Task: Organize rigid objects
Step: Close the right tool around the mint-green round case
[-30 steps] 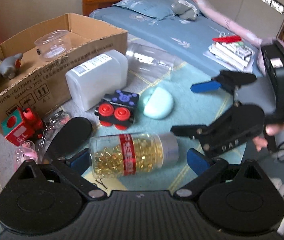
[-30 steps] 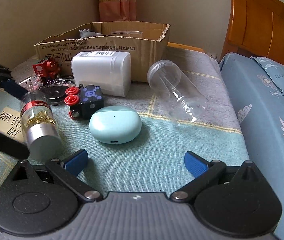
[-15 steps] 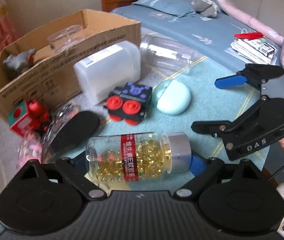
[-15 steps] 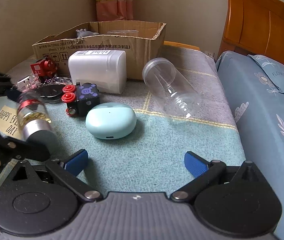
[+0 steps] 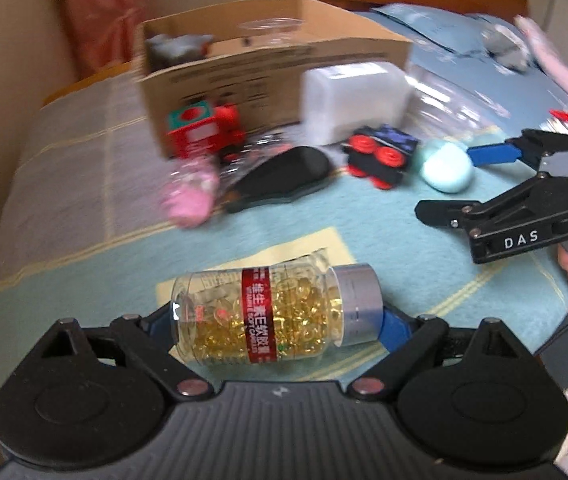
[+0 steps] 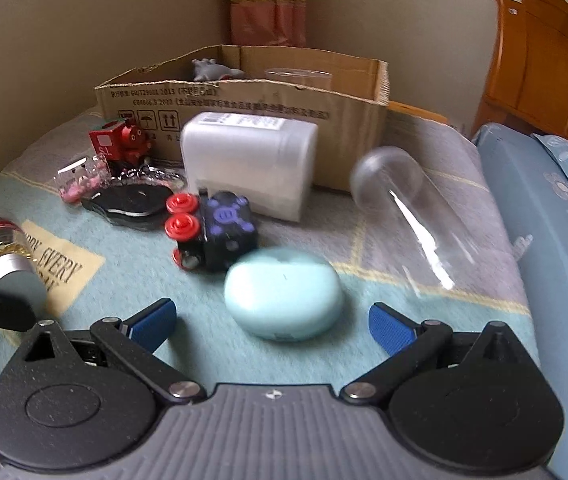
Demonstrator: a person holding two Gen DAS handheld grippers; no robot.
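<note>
A clear bottle of yellow capsules (image 5: 259, 316) with a red label and a silver cap lies crosswise in my left gripper (image 5: 277, 320), which is shut on its two ends. In the right wrist view the same bottle (image 6: 3, 248) hangs at the far left above a yellow "HAPPY EVERY DAY" patch. My right gripper (image 6: 271, 322) stands open, and a mint-green oval case (image 6: 284, 292) lies on the blanket just ahead of its blue pads (image 6: 151, 320), untouched. From the left wrist camera the right gripper (image 5: 444, 182) shows at the right, beside the mint case (image 5: 446, 170).
A cardboard box (image 6: 243, 100) at the back holds a grey toy and a clear tub. Before it lie a white container (image 6: 247, 160), a clear jar (image 6: 412, 216) on its side, a black-and-red toy (image 6: 211, 232), a red robot toy (image 6: 119, 144) and a black oval pad (image 6: 127, 204). A bed borders the right.
My left gripper has shut on the capsule bottle and swung left with it, rolling as it went. My right gripper has come closer to the mint case.
</note>
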